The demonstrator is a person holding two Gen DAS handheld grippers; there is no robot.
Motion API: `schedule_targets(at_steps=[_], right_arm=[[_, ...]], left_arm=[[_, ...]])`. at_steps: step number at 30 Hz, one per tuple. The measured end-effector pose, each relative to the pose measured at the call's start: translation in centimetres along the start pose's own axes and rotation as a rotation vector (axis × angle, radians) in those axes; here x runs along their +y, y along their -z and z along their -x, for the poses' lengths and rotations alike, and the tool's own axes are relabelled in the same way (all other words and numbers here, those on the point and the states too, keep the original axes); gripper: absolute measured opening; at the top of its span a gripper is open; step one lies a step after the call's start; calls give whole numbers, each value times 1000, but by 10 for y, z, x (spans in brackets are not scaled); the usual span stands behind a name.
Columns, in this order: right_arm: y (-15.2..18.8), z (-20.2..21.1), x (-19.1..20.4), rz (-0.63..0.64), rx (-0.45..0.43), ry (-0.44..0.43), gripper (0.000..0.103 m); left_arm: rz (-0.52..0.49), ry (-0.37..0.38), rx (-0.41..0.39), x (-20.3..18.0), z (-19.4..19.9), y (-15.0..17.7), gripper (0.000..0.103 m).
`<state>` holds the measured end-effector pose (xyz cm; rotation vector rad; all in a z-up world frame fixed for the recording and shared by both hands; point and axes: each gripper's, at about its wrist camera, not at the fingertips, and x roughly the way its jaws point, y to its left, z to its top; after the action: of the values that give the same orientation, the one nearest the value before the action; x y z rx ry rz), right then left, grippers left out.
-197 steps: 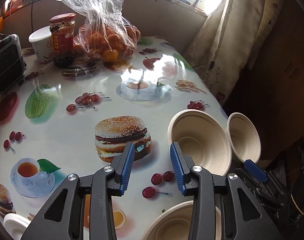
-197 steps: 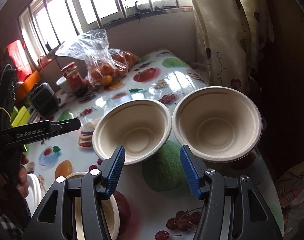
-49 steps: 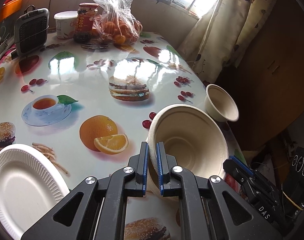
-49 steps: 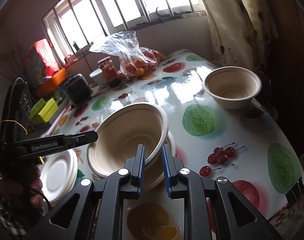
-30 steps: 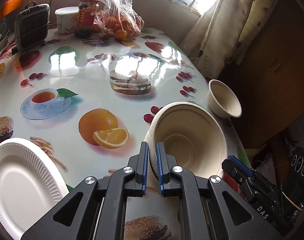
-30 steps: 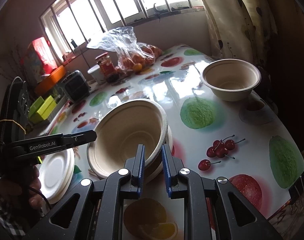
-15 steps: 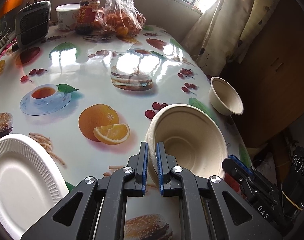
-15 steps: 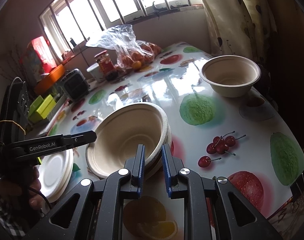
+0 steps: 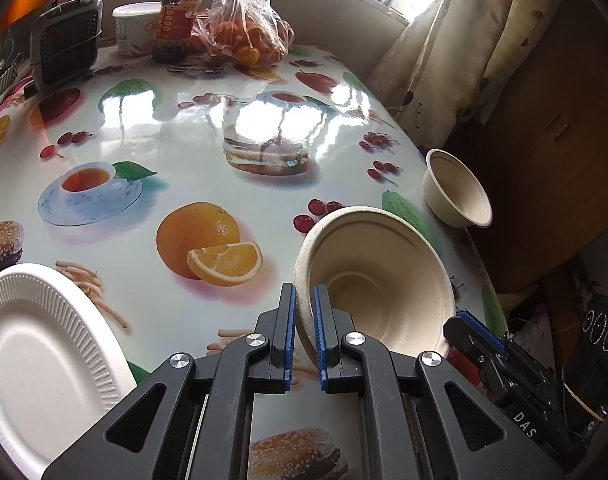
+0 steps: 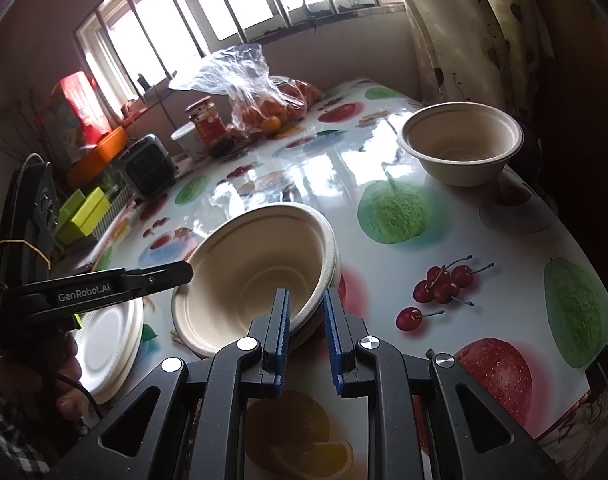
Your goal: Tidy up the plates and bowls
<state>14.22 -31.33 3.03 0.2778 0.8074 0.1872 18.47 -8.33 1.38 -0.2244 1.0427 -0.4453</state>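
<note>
- On the glossy food-print tablecloth (image 9: 191,148), near its front edge, sits the nested bowl stack (image 10: 259,264), and both claws are clamped on its rim.
- From the left wrist view, the left gripper (image 9: 304,320) has its blue pads pressed together on the stack's left rim, with the wall of the top bowl (image 9: 380,280) pinched between them.
- From the right wrist view, the right gripper (image 10: 306,320) pinches the near rim of the same stack; the layered rims of the bowls show just beyond its right pad.
- Only the right wrist view shows the stacked rims; the left view shows one deep bowl interior.
- Only the right wrist view shows the person's hand (image 10: 35,380) on the left gripper's handle, and the barred window (image 10: 223,12) behind the table.
- Only the left wrist view shows the ribbed face of the white plate (image 9: 35,360) clearly; in the right view the white plate looks like a small pile, partly hidden behind the left gripper.
- A single bowl (image 10: 462,144) stands upright, well apart from the stack, close to the table's far right edge by the curtain (image 9: 464,40).
- At the far end stand a bag of oranges (image 9: 243,32), a red-lidded jar (image 9: 177,20), a white tub (image 9: 133,26) and a small dark appliance (image 9: 65,44).
- Between that far group and the stack the cloth is bare, leaving wide room; the white plate lies just left of the stack, near the table's front edge.
</note>
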Motion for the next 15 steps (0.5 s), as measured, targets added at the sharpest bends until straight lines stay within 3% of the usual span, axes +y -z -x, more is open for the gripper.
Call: schedule_targets(at_steps=[15], right_arm=[[2, -3, 0, -3, 5, -1, 18]], left_arm=[[2, 0, 3, 1, -1, 0, 9]])
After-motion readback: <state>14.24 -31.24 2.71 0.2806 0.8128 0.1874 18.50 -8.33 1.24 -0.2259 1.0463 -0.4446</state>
